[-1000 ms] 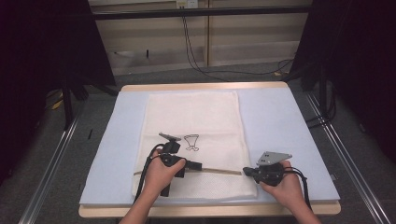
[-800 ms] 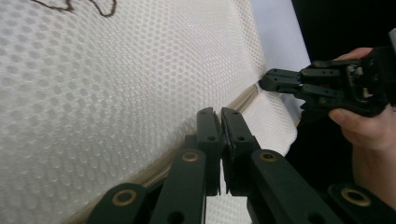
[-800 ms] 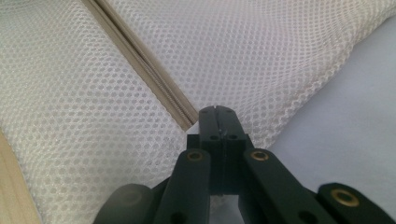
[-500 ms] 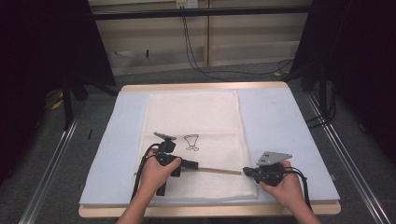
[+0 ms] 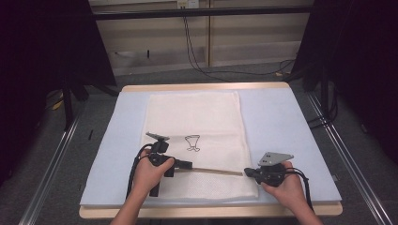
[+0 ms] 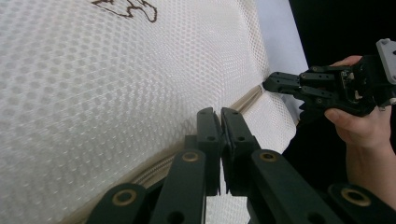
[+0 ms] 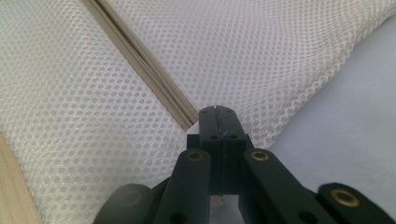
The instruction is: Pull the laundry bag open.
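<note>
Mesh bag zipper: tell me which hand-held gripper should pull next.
Left. The left hand-held gripper is shut at the zipper of the mesh bag, partway along it. The right hand-held gripper is shut at the zipper's end by the bag's edge, likely better placed to anchor.

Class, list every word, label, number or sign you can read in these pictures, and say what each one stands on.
No readable words or numbers anywhere.
Dark mark on the white mesh bag: an outline drawing, no letters that can be made out in the high view.
The same mark at the top edge of the left gripper view: cut off and blurred, unreadable.
Both grippers: no label to be seen.
</note>
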### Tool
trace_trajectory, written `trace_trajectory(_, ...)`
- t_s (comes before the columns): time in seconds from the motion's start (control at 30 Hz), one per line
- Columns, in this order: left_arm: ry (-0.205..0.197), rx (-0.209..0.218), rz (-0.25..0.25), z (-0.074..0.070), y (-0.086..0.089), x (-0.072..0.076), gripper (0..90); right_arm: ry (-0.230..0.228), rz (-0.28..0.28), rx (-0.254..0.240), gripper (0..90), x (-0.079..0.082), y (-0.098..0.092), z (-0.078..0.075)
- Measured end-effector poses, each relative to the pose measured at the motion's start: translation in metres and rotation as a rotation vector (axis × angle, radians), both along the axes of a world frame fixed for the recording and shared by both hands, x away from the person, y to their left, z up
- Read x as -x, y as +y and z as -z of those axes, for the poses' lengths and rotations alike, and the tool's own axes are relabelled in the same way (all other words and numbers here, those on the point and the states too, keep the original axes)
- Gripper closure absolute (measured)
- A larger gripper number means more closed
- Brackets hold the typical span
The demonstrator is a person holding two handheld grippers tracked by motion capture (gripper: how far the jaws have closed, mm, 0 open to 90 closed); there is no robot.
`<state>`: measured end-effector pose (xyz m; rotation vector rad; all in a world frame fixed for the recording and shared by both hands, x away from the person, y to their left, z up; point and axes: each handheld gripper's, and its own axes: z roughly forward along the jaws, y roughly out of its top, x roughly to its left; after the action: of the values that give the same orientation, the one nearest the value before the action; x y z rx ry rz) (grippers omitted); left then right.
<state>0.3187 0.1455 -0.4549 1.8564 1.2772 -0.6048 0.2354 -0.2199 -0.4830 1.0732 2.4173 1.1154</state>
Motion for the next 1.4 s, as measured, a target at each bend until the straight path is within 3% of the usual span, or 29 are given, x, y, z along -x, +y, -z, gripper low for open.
trace_trajectory(0.63,0.017,0.016,-0.077,-0.003,0.038,0.002,87.3,0.000,0.001,-0.001,90.0,0.000,0.000,0.000)
trace_trajectory(1.4,0.006,0.009,-0.117,-0.007,0.069,0.005,87.5,0.001,0.000,-0.001,90.0,0.000,0.000,0.000)
